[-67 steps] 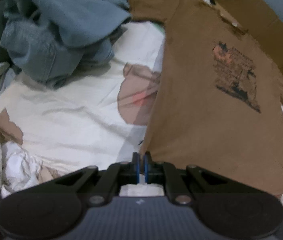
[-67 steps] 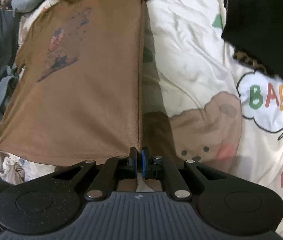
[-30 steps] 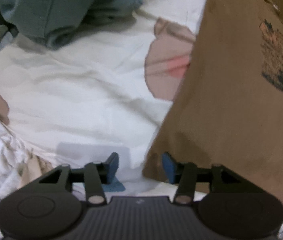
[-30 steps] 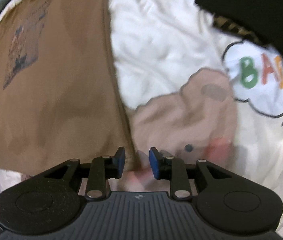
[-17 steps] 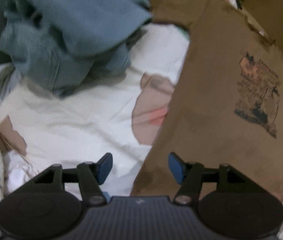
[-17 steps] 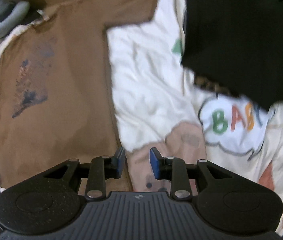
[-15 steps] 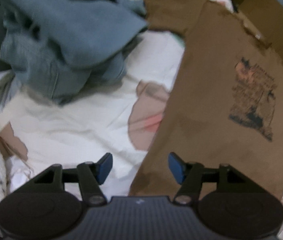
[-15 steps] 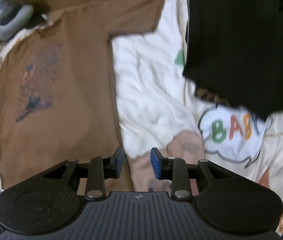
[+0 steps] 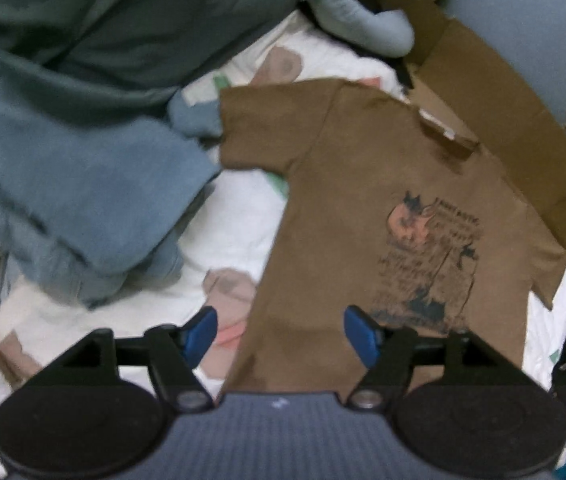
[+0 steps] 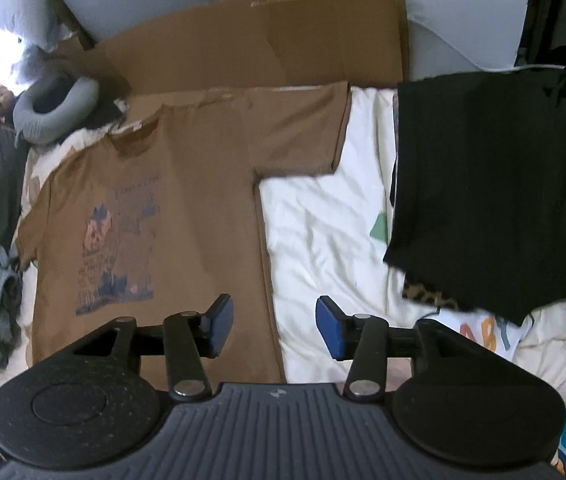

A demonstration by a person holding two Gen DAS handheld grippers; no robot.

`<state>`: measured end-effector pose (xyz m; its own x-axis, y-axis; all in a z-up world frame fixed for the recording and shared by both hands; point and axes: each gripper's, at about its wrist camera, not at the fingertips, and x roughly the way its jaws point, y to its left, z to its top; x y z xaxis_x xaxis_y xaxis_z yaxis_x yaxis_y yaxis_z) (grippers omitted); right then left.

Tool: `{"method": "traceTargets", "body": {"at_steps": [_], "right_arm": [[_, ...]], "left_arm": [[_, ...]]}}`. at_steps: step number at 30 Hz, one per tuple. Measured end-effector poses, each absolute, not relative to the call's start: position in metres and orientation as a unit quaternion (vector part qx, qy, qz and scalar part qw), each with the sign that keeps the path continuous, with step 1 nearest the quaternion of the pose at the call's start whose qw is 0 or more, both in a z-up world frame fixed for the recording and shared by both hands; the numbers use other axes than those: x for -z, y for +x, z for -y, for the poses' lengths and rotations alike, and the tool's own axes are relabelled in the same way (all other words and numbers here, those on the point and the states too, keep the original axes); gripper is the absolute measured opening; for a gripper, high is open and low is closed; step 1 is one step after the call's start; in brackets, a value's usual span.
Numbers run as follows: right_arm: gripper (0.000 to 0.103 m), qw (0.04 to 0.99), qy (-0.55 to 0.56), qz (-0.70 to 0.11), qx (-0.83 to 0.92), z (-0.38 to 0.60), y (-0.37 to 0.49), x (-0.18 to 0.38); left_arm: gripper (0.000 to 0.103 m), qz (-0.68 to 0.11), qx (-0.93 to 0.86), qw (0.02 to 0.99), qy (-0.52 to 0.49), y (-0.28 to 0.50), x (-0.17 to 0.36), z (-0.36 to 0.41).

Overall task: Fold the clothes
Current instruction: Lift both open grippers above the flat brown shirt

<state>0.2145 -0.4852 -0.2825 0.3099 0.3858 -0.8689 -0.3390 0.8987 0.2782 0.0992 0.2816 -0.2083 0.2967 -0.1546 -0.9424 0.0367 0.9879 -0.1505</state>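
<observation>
step: brown tee (image 9: 363,200) spread flat on bed (image 10: 323,232), print up, unfolded | left hand-held gripper (image 9: 279,332) empty, jaws opening | right hand-held gripper (image 10: 271,328) likewise, above near hem | next: likely pinch a side edge, fold inward

Left black two-finger tongs (image 9: 279,334): pointing steeply downward, jaws opening, blue pads (image 9: 200,335) spread wide, nothing pinched between them. Right black two-finger tongs (image 10: 274,329): also angled steeply down, jaws opening, blue pads (image 10: 331,334) apart, less widely than on the left, gripping nothing. Both sets of linkage arms splayed outward symmetrically.
</observation>
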Motion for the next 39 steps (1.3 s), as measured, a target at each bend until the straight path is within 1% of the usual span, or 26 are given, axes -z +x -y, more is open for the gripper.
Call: {"method": "traceTargets", "body": {"at_steps": [7,14,19,27,32,39], "right_arm": [[0.057,0.820,0.032,-0.526,-0.222,0.481,0.238,0.275],[0.058,0.823,0.048,-0.522,-0.220,0.479,0.254,0.282],[0.058,0.822,0.058,-0.523,-0.219,0.477,0.265,0.298],[0.058,0.831,0.065,-0.513,-0.205,0.471,0.283,0.329],[0.058,0.832,0.061,-0.511,-0.205,0.460,0.297,0.348],[0.058,0.833,0.072,-0.508,-0.206,0.442,0.319,0.373]], "left_arm": [[0.076,-0.586,0.076,0.806,-0.021,0.133,0.209,-0.243],[0.076,-0.587,0.092,0.804,-0.002,0.159,0.229,-0.212],[0.076,-0.592,0.101,0.800,-0.002,0.172,0.254,-0.191],[0.076,-0.601,0.130,0.788,0.027,0.197,0.289,-0.146],[0.076,-0.595,0.163,0.785,0.048,0.221,0.306,-0.102],[0.076,-0.572,0.210,0.791,0.052,0.251,0.314,-0.035]]}}
